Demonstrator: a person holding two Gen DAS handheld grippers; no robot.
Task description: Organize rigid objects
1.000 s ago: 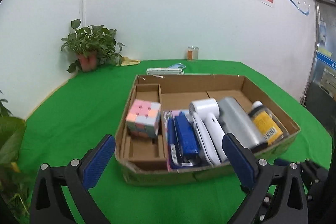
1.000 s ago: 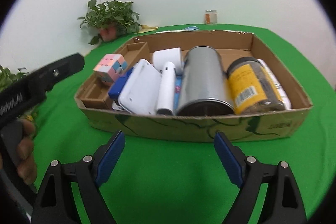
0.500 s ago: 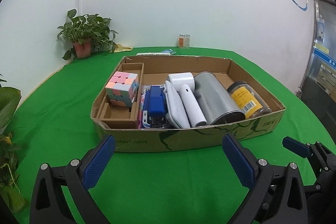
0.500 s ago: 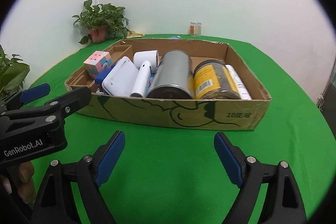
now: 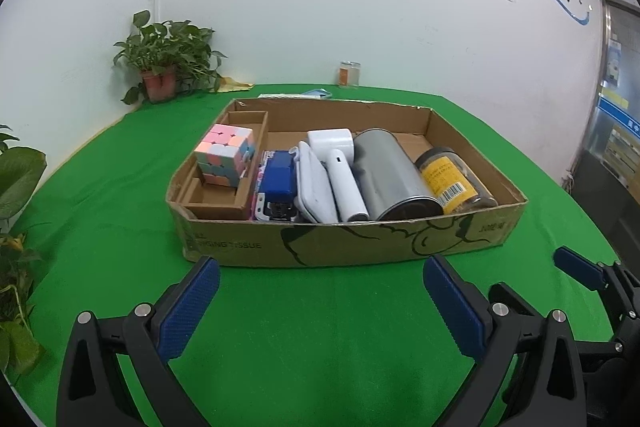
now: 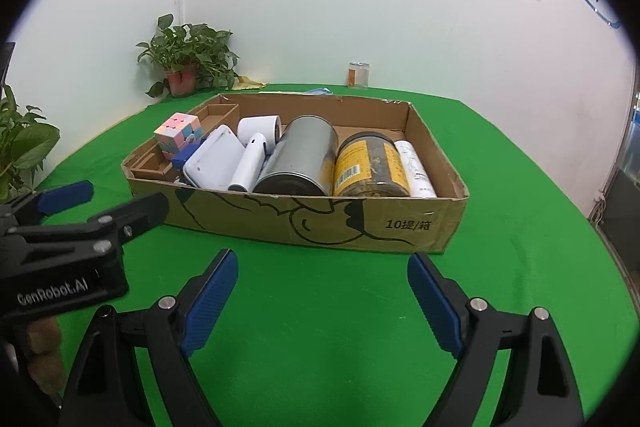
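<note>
A shallow cardboard box point(image 5: 344, 243) point(image 6: 304, 223) rests on the green table. Inside lie a pastel puzzle cube point(image 5: 225, 159) point(image 6: 178, 135), a blue stapler point(image 5: 277, 183), a white flat case point(image 6: 214, 157), a white handheld device point(image 5: 340, 171) point(image 6: 252, 155), a silver can point(image 5: 394, 177) point(image 6: 302, 157), a yellow-labelled jar point(image 5: 452, 179) point(image 6: 368, 165) and a white tube point(image 6: 414, 169). My left gripper point(image 5: 320, 307) hangs open in front of the box, holding nothing. My right gripper point(image 6: 322, 301) is open too, short of the box's front wall, with nothing between its fingers.
A potted plant point(image 5: 166, 67) point(image 6: 188, 59) stands at the back left by the wall, and a small glass jar point(image 5: 349, 74) point(image 6: 358, 75) at the back. Leaves point(image 5: 16, 195) crowd the table's left edge. A hand holds the left gripper's body point(image 6: 60, 259).
Both grippers have drawn back from the box, which now looks smaller and farther. The left gripper has come further into the right wrist view. Both stayed open.
</note>
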